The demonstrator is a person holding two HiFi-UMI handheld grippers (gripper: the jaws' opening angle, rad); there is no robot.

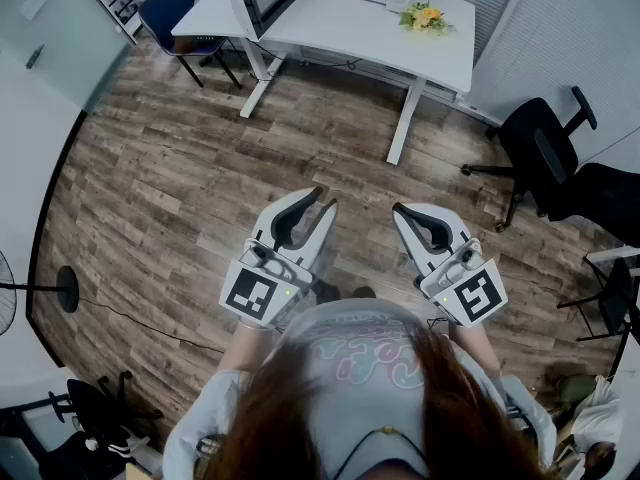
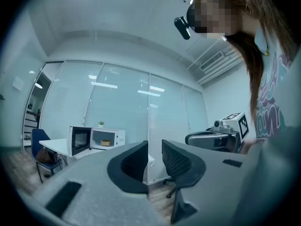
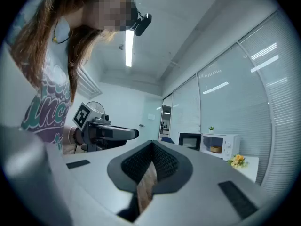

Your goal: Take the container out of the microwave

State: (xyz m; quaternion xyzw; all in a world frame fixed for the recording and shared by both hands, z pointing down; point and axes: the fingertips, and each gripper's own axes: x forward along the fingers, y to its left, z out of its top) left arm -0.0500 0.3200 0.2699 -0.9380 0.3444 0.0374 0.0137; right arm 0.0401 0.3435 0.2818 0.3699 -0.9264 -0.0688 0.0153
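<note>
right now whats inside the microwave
The microwave stands with its door swung open, and one small yellowish container sits on the cavity floor. Nothing else shows in there. What the container holds cannot be seen: it is too small in every view.

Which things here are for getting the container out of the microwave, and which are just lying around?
For the job:
- microwave
- its open door
- container inside it
- left gripper
- right gripper

Just lying about:
- flowers
- blue chair
- black chair
- plant on top of the microwave
</note>
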